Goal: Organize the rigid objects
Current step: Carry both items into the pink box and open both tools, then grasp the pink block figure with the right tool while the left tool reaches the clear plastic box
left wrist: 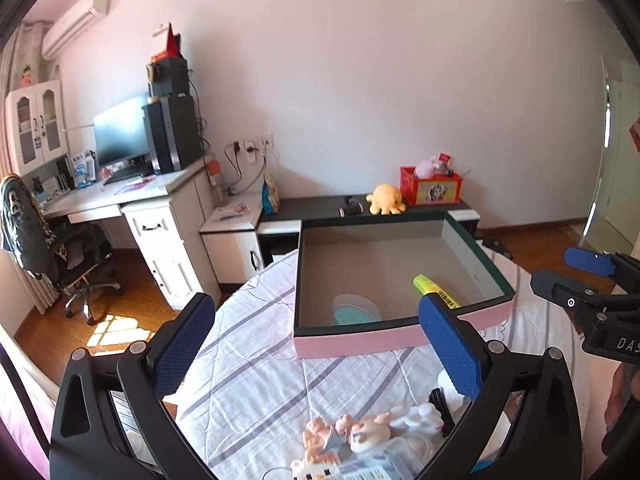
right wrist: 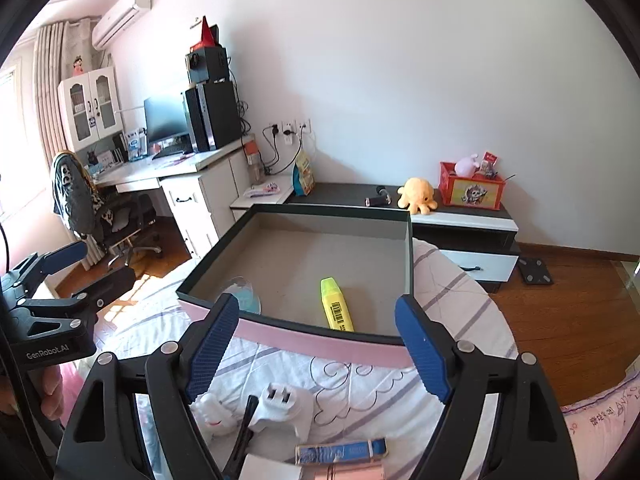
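An open box with a pink front wall, dark rim and grey inside lies on the bed; the same box shows in the right wrist view. In it lie a yellow highlighter and a clear round container with teal inside. My left gripper hovers open in front of the box, nothing between its fingers. My right gripper is open and empty too, just short of the pink wall. Below them on the quilt lie a white plug adapter, a pale figurine, a black clip and a blue-and-rose packet.
The striped quilt covers the bed. Behind the box stands a low dark cabinet with a yellow plush octopus and a red crate. A desk and an office chair are at left, on wood floor.
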Motion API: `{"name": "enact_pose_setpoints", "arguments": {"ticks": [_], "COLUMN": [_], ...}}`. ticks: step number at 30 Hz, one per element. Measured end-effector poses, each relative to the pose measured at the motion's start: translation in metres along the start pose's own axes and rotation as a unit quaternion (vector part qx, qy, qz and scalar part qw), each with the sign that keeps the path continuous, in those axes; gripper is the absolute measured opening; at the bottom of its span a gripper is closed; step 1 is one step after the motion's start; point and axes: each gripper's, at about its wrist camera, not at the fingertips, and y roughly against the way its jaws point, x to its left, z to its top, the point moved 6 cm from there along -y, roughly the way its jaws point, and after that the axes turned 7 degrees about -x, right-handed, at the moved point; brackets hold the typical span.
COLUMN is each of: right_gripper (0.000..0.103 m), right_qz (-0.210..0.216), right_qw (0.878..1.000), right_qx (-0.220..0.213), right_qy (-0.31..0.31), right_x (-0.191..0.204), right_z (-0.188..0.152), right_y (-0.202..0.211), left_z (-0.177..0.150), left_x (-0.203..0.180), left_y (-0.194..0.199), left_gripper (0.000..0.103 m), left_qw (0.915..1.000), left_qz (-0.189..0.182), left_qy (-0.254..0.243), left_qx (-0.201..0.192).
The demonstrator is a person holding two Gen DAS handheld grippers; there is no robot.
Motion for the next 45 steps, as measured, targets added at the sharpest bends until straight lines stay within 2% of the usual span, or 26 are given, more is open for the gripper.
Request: {"name": "enact_pose_setpoints", "arguments": {"ticks": [2, 5, 6, 7, 10, 13, 16, 25, 32, 37, 41, 45], "right_gripper": [0.084, 0.089, 0.094, 0.103, 0.103, 0.103, 0.103, 0.103, 0.103, 0.103, 0.103, 0.103], "right_qz": [-0.002, -0.014, -0.015, -0.019, -0.032, -0.036, -0.038, -0.043, -0.053, -0.068, -0.076, -0.072], "right_qw": [1.0, 0.998, 0.998, 0.997, 0.995, 0.994, 0.993, 0.991, 0.992, 0.993, 0.996, 0.997], "right_qx": [-0.026, -0.052, -0.062, -0.071, -0.097, -0.103, -0.109, -0.126, -0.118, -0.092, -0.044, 0.02], "right_qy": [0.002, 0.01, 0.012, 0.013, 0.017, 0.013, 0.011, 0.014, 0.008, -0.003, -0.01, -0.024], "right_x": [0.01, 0.025, 0.03, 0.034, 0.04, 0.044, 0.046, 0.049, 0.04, 0.021, 0.004, -0.007], "right_z": [-0.002, -0.01, -0.013, -0.015, -0.026, -0.035, -0.039, -0.047, -0.057, -0.073, -0.1, -0.142], "right_y": [0.031, 0.072, 0.084, 0.095, 0.128, 0.151, 0.169, 0.2, 0.199, 0.184, 0.156, 0.115], "left_z": [-0.002, -0.01, -0.013, -0.016, -0.023, -0.03, -0.033, -0.037, -0.049, -0.071, -0.097, -0.121], "left_x": [0.002, 0.004, 0.003, 0.002, 0.0, -0.004, -0.007, -0.009, -0.005, 0.004, 0.008, 0.005], "left_y": [0.033, 0.076, 0.088, 0.101, 0.132, 0.155, 0.174, 0.204, 0.195, 0.169, 0.143, 0.119], "left_gripper": [0.103, 0.103, 0.103, 0.103, 0.103, 0.103, 0.103, 0.103, 0.103, 0.103, 0.103, 0.103], "left_qw": [0.9996, 0.9989, 0.9987, 0.9983, 0.9969, 0.996, 0.9938, 0.9922, 0.9941, 0.9977, 0.999, 0.9977], "left_qz": [0.017, 0.016, 0.014, 0.015, 0.024, 0.028, 0.048, 0.042, 0.047, 0.047, 0.038, 0.026], "left_qy": [0.002, 0.016, 0.02, 0.022, 0.024, 0.02, 0.014, 0.017, 0.013, 0.016, 0.021, 0.028], "left_qx": [-0.022, -0.042, -0.046, -0.051, -0.072, -0.083, -0.099, -0.116, -0.097, -0.047, 0.006, 0.056]}}
